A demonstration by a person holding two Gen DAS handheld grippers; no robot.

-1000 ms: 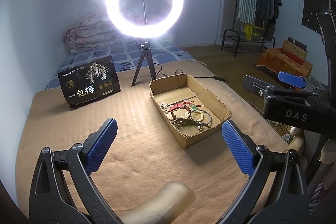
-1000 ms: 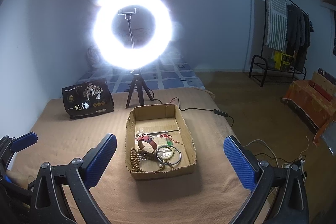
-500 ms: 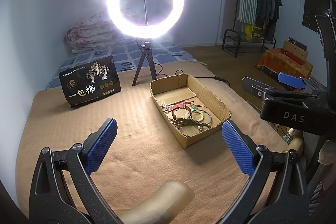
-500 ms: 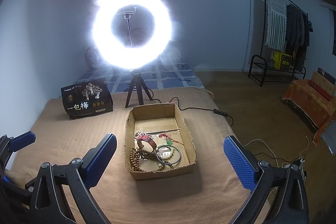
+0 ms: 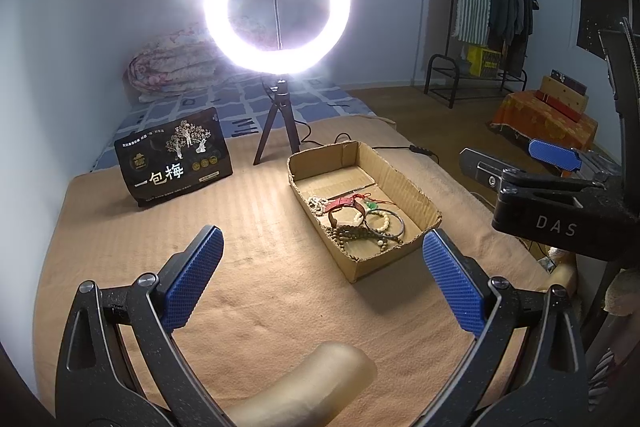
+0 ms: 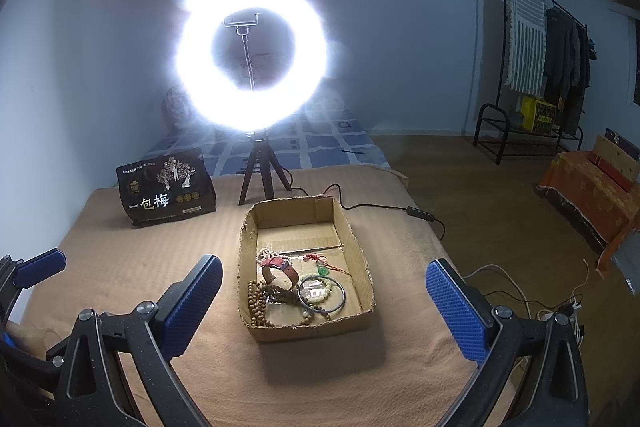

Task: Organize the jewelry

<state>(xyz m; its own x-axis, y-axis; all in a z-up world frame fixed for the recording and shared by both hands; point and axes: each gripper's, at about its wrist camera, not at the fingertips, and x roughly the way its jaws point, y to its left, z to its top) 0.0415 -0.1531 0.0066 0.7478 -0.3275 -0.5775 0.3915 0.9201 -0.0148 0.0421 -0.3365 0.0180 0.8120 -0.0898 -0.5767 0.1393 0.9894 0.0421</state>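
A shallow cardboard box (image 6: 362, 259) (image 5: 416, 187) sits on the tan blanket and holds the jewelry: brown bead strands (image 6: 260, 303) (image 5: 352, 231), a red leather cuff (image 6: 282, 269) (image 5: 342, 205), a metal bangle (image 6: 322, 297) (image 5: 385, 223) around pale beads, white beads, a green pendant (image 6: 323, 270) on red cord. My left gripper (image 5: 324, 283) is open and empty, left of and nearer than the box. My right gripper (image 6: 324, 307) is open and empty, its jaws standing either side of the box's near end, short of it.
A lit ring light on a tripod (image 6: 256, 171) (image 5: 278, 115) stands behind the box, its cable (image 6: 418, 213) trailing right. A black snack bag (image 6: 164, 193) (image 5: 174, 163) stands at back left. The blanket (image 6: 120, 255) edge drops to the floor on the right, with cables (image 6: 520, 291).
The right gripper has eased slightly forward over the box. The left gripper has barely moved. Both stay open.
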